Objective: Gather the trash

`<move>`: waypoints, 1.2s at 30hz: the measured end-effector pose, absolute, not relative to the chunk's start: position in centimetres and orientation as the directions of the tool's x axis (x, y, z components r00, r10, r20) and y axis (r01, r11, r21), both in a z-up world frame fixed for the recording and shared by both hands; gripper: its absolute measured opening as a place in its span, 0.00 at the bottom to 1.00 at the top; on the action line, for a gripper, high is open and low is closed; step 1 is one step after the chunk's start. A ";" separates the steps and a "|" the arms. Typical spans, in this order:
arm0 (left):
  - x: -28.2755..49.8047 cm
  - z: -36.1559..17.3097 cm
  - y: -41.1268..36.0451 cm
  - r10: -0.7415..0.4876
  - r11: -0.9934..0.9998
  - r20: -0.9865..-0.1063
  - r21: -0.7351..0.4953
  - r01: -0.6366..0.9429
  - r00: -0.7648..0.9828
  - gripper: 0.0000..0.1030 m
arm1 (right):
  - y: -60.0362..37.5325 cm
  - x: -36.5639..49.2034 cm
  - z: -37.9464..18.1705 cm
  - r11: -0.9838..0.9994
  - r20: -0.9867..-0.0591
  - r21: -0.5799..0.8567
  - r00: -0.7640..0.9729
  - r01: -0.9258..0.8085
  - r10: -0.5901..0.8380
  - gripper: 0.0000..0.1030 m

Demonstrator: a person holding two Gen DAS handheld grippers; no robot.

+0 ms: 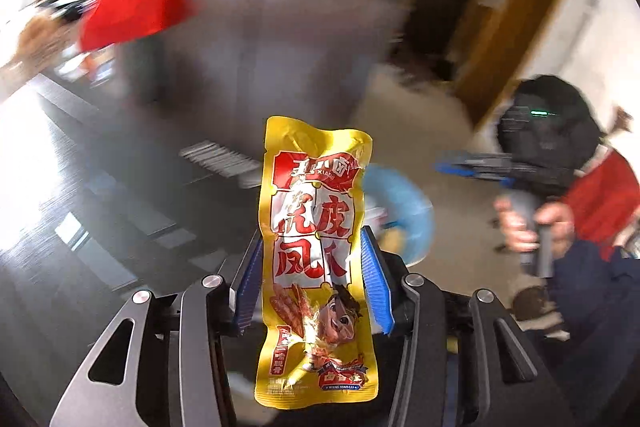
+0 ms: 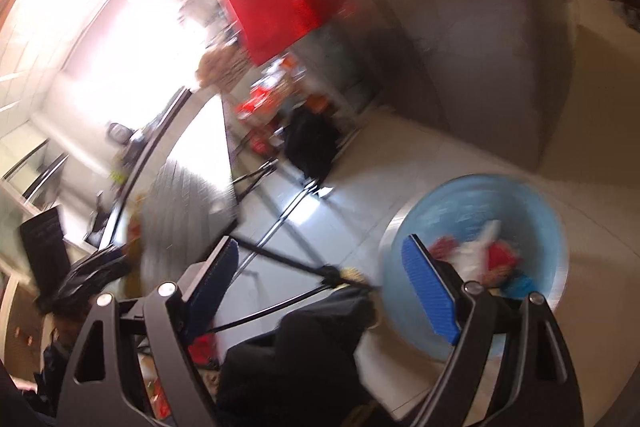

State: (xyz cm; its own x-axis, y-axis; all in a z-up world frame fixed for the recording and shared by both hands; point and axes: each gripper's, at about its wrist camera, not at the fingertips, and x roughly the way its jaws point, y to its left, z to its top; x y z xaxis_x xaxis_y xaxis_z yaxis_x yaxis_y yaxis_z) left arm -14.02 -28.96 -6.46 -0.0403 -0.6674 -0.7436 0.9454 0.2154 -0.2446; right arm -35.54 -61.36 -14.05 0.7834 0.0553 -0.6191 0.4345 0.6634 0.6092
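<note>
Left wrist: yellow snack packet [image 1: 316, 259] pinched upright in left tool [image 1: 314, 279].

Yellow snack packet [image 1: 316, 263]: "虎皮凤爪", "XIAOLU", "WANG XIAO LU".

Floor [image 2: 500, 163]: pale tile, heavily motion-blurred. Blue bin [image 2: 556, 227] stands on it, holding trash: white, red and blue bits. Left of bin: dark table [image 2: 188, 203] on thin black legs. Beyond the bin, black bag [image 2: 312, 143] on the floor, possibly a backpack.
</note>
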 end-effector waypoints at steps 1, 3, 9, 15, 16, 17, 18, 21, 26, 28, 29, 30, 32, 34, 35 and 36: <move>-15.9 -6.6 -31.1 -0.673 0.162 -0.734 -0.275 0.948 -0.098 0.42 | -62.3 -36.7 -14.2 0.649 -0.624 0.604 0.781 0.462 0.025 0.82; -19.1 -8.3 -35.6 -0.652 0.102 -0.737 -0.318 0.942 -0.178 0.43 | -64.5 -39.8 -14.6 0.609 -0.634 0.596 0.772 0.524 -0.045 0.82; -23.4 -17.9 -47.7 -0.496 0.120 -0.841 -0.314 0.942 -0.217 0.43 | -67.2 -45.8 -16.0 0.543 -0.652 0.581 0.746 0.607 -0.135 0.82; -23.7 -24.7 -54.0 -0.395 0.207 -0.904 -0.259 0.943 -0.162 0.84 | -67.2 -47.3 -17.7 0.523 -0.685 0.560 0.714 0.643 -0.145 0.84; -23.8 -24.6 -54.1 -0.396 0.221 -0.908 -0.240 0.945 -0.138 0.92 | -67.2 -47.3 -17.8 0.520 -0.687 0.558 0.711 0.647 -0.147 0.85; -24.1 -24.4 -54.4 -0.401 0.226 -0.908 -0.230 0.947 -0.125 0.92 | -67.3 -47.3 -17.7 0.521 -0.688 0.556 0.710 0.648 -0.150 0.85; -24.2 -23.9 -54.2 -0.407 0.232 -0.909 -0.201 0.952 -0.093 0.92 | -67.4 -47.3 -17.6 0.524 -0.688 0.551 0.709 0.650 -0.156 0.85; -23.7 -20.6 -52.6 -0.460 0.252 -0.888 -0.141 0.957 -0.009 0.92 | -66.8 -45.9 -15.8 0.578 -0.683 0.499 0.704 0.645 -0.196 0.85; -21.4 -8.3 -43.0 -0.648 0.407 -0.725 -0.068 0.911 0.235 0.92 | -62.2 -39.3 -10.3 0.770 -0.617 0.353 0.751 0.532 -0.236 0.86; -19.4 -4.0 -37.9 -0.645 0.522 -0.656 -0.004 0.853 0.392 0.92 | -59.5 -36.0 -7.8 0.834 -0.573 0.311 0.790 0.457 -0.219 0.96; -18.5 -2.3 -35.5 -0.625 0.582 -0.626 0.024 0.813 0.465 0.92 | -57.2 -33.1 -6.0 0.877 -0.539 0.284 0.821 0.387 -0.188 0.97; -17.3 -0.9 -32.9 -0.591 0.646 -0.598 0.052 0.762 0.542 0.92 | -55.7 -31.4 -5.0 0.899 -0.522 0.274 0.838 0.342 -0.159 0.97; -14.7 1.5 -27.2 -0.464 0.786 -0.542 0.114 0.608 0.701 0.92 | -51.5 -26.5 -2.6 0.945 -0.482 0.257 0.875 0.200 -0.054 0.97; -12.2 3.1 -21.0 -0.328 0.885 -0.498 0.135 0.445 0.803 0.92 | -47.4 -22.6 -1.1 0.965 -0.461 0.245 0.887 0.089 0.035 0.97; -11.5 3.5 -19.0 -0.291 0.908 -0.493 0.128 0.400 0.820 0.92 | -44.4 -20.1 -0.2 0.973 -0.444 0.232 0.891 0.013 0.094 0.97; -10.7 4.0 -16.6 -0.254 0.931 -0.489 0.111 0.348 0.835 0.92 | -42.2 -18.5 0.4 0.977 -0.435 0.213 0.892 -0.034 0.126 0.97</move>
